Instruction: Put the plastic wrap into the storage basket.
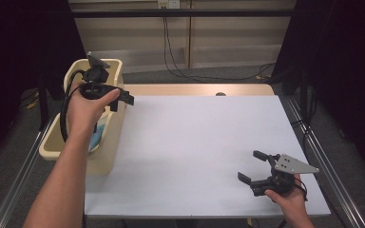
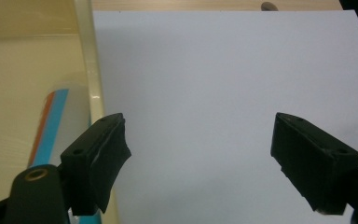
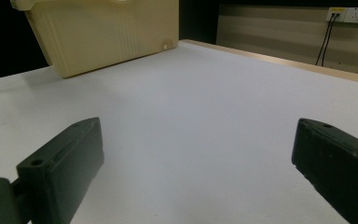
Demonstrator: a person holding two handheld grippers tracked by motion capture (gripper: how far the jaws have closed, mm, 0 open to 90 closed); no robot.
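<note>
The white worktop spans the frame, bare across its middle. At its far-left edge stands a cream plastic bin; inside lies a pale item with blue and orange stripes, its long axis running near-to-far alongside the bin's right wall. Your left claw hovers over that right wall, jaws apart with nothing between them, pointing right toward the worktop. In the left gripper view the striped item lies to the left of the claw, beyond the wall, so any pick there calls for a swing back left and down into the bin. Your right claw rests at the near-right corner, jaws wide apart and empty, well apart from the bin; the left hand is much the nearer. No brand or writing can be read on the item or bin.
</note>
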